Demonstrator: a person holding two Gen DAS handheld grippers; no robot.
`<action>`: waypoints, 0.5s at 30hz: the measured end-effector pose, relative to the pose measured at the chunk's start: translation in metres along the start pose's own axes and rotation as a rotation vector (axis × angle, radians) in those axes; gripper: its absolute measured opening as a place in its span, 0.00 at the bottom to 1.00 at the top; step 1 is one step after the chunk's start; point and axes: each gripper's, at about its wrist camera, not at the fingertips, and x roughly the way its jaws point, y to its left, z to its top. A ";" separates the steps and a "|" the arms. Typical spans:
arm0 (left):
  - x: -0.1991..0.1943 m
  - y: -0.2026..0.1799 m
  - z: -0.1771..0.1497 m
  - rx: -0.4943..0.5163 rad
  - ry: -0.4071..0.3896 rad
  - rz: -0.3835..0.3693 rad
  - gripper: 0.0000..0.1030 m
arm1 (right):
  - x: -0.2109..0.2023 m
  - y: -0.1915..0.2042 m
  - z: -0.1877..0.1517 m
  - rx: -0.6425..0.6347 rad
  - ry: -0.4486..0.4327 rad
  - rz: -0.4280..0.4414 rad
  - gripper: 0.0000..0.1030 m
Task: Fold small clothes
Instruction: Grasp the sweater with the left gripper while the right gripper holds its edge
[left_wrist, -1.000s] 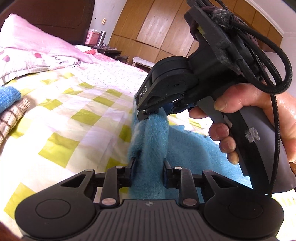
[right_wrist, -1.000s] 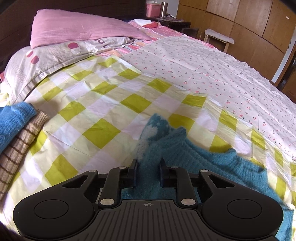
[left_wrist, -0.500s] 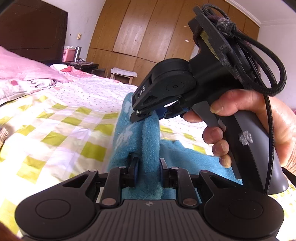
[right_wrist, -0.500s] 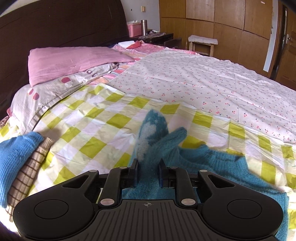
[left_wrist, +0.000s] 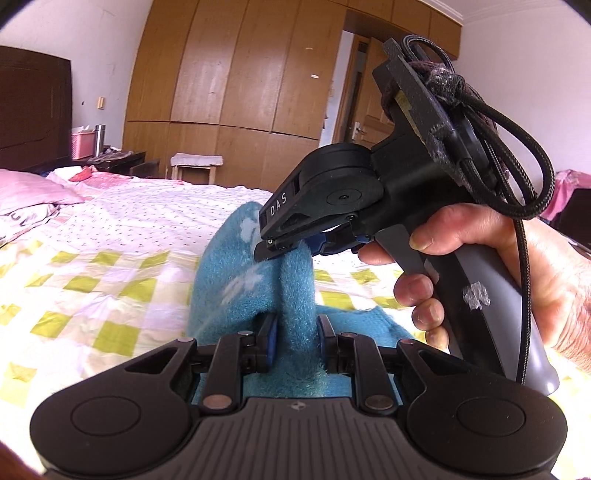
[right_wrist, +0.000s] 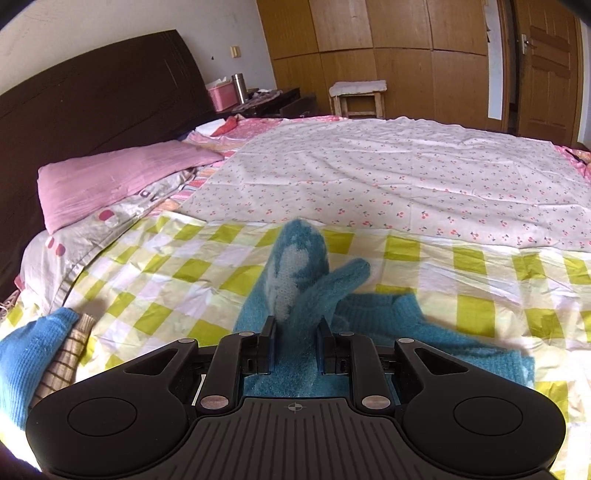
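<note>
Both grippers are clamped on the fuzzy blue knit garment (left_wrist: 243, 291): left gripper (left_wrist: 295, 341) low, right gripper (right_wrist: 294, 341) higher, lifting it off the yellow-checked bedsheet (right_wrist: 177, 280).

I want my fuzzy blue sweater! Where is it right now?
The sweater is on the yellow checked sheet, low and central in both wrist views, with a bunched part pinched up by the left gripper and right gripper.

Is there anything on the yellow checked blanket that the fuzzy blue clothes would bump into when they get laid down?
Nothing visible. The checked blanket ahead of the blue garment is bare; the folded pile sits off at the left edge.
</note>
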 end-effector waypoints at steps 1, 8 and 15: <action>0.001 -0.005 0.000 0.007 0.003 -0.004 0.25 | -0.002 -0.005 -0.001 0.010 -0.003 0.001 0.19; 0.022 -0.020 0.012 0.064 0.022 -0.039 0.25 | -0.021 -0.046 -0.009 0.081 -0.027 0.004 0.19; 0.038 -0.052 0.014 0.112 0.046 -0.089 0.24 | -0.035 -0.092 -0.023 0.157 -0.040 -0.002 0.19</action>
